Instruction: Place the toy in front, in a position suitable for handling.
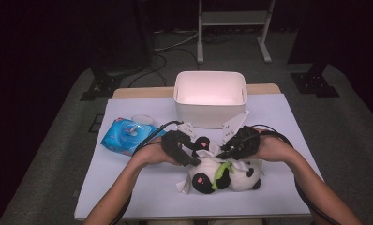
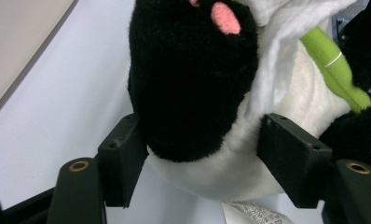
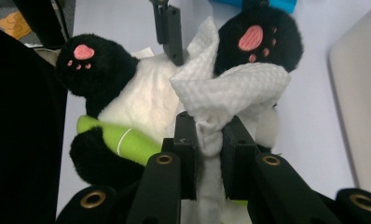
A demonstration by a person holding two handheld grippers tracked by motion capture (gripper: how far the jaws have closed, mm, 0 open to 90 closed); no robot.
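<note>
White sheeting covers the desk (image 1: 128,187), with dark floor beyond. A panda plush (image 1: 222,176) lies on its back at the near centre. The left gripper (image 1: 187,154) is spread wide, one jaw on each side of the plush's black leg without clamping it. The right gripper (image 1: 224,151) is clenched on a white wipe (image 3: 235,86) bunched over the plush. A white bin (image 1: 210,96) stands behind; a blue wipes pack (image 1: 123,136) lies left.

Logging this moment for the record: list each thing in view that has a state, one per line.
Plush panda: lying on the table, a white wipe draped over it.
White wipe: bunched, pinched at one end.
Left hand-held gripper: jaws on either side of the panda's leg.
Right hand-held gripper: shut on the wipe.
White bin: upright, open, empty.
Wipes pack: lying flat.
</note>
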